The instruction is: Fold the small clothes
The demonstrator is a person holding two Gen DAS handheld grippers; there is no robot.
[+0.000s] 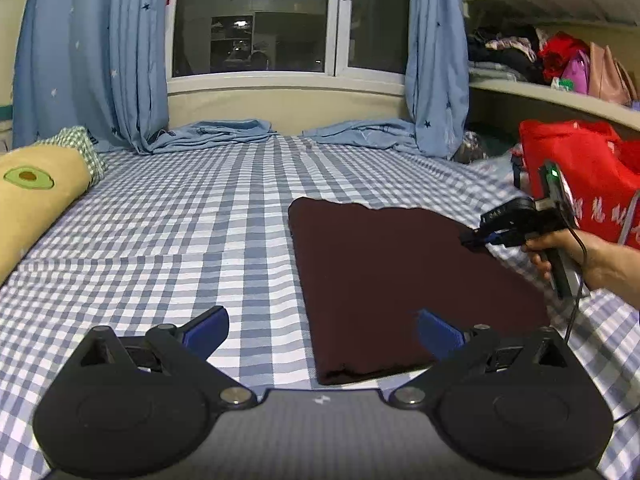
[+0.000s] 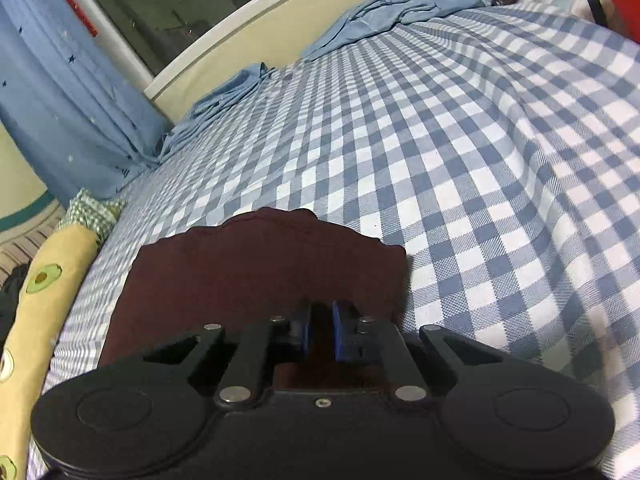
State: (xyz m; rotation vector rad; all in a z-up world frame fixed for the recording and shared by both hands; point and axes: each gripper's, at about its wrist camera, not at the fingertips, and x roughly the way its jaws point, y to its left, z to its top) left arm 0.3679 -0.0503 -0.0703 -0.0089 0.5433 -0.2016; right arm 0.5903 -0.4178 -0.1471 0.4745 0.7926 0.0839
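**Maroon garment, folded flat on the bed**

The dark maroon garment (image 1: pixel 408 288) lies as a smooth rectangle on the checked bed (image 1: pixel 180 216), toward its right edge. My left gripper (image 1: pixel 322 330) hovers with fingers spread wide. My right gripper (image 2: pixel 320 330) pinches the cloth's edge. The red bag (image 1: pixel 580 176) carries pale writing I can't read.

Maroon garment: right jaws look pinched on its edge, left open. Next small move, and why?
Probably lift the right gripper and carry the pinched right edge leftward across the maroon garment to fold it. The jaws are shut on the cloth at that edge, the garment lies flat on the checked bedsheet, and the left gripper hovers open near the front edge.
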